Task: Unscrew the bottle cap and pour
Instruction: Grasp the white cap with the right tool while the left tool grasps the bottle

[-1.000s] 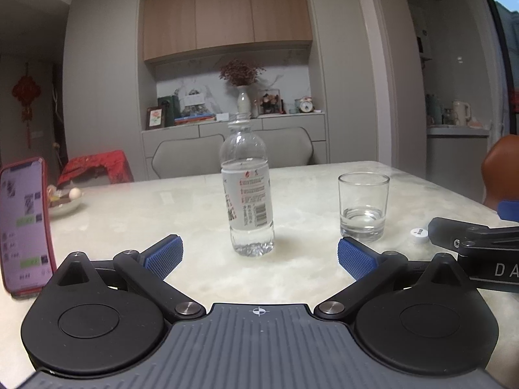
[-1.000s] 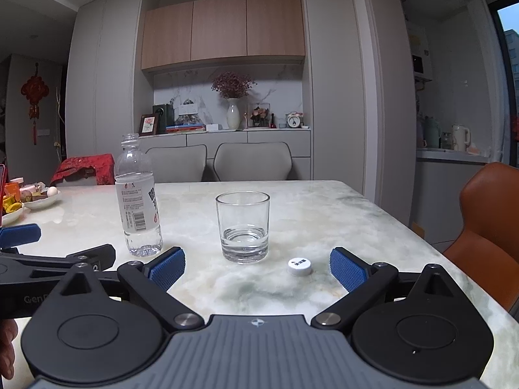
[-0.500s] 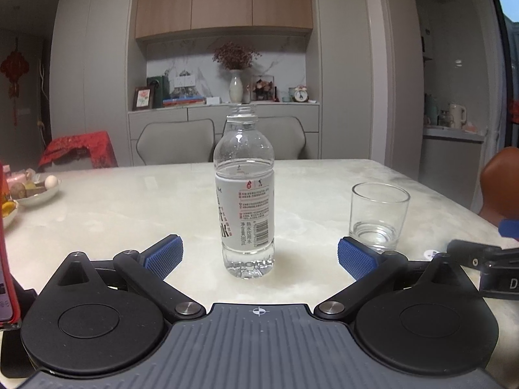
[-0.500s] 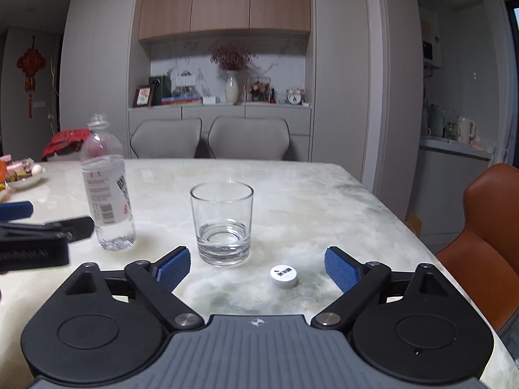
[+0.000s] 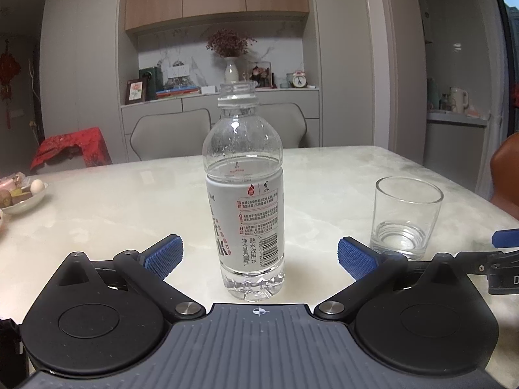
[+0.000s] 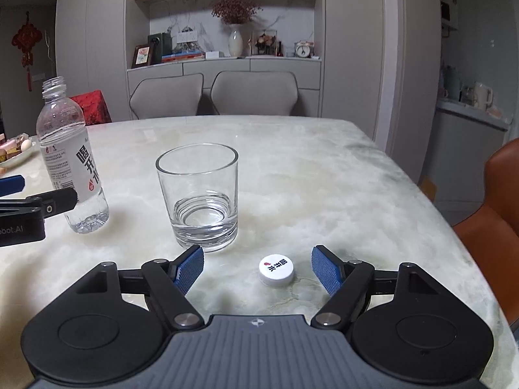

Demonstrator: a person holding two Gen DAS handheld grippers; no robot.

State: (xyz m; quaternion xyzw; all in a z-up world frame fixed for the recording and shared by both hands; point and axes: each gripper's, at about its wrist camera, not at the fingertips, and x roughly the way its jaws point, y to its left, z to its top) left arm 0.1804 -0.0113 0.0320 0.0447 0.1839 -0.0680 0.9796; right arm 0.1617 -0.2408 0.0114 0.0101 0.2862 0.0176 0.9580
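A clear water bottle [image 5: 245, 214] with a grey label stands upright and uncapped on the marble table [image 5: 129, 207]. My left gripper [image 5: 259, 254] is open, and the bottle stands between its blue pads without touching them. A glass tumbler [image 5: 404, 217] with a little water stands to the bottle's right. In the right wrist view the bottle [image 6: 69, 165] is at the left and the tumbler [image 6: 201, 197] is just ahead. The white cap [image 6: 276, 269] lies on the table between the open pads of my right gripper [image 6: 258, 269].
A plate of food [image 5: 19, 194] sits at the table's left edge. Grey chairs [image 6: 214, 94] stand at the far side and an orange chair [image 6: 493, 227] at the right. The table's right edge [image 6: 421, 194] is close to the cap.
My left gripper has moved in toward the bottle, which now stands between its pads. My right gripper has moved closer to the tumbler and cap; the cap now lies between its pads.
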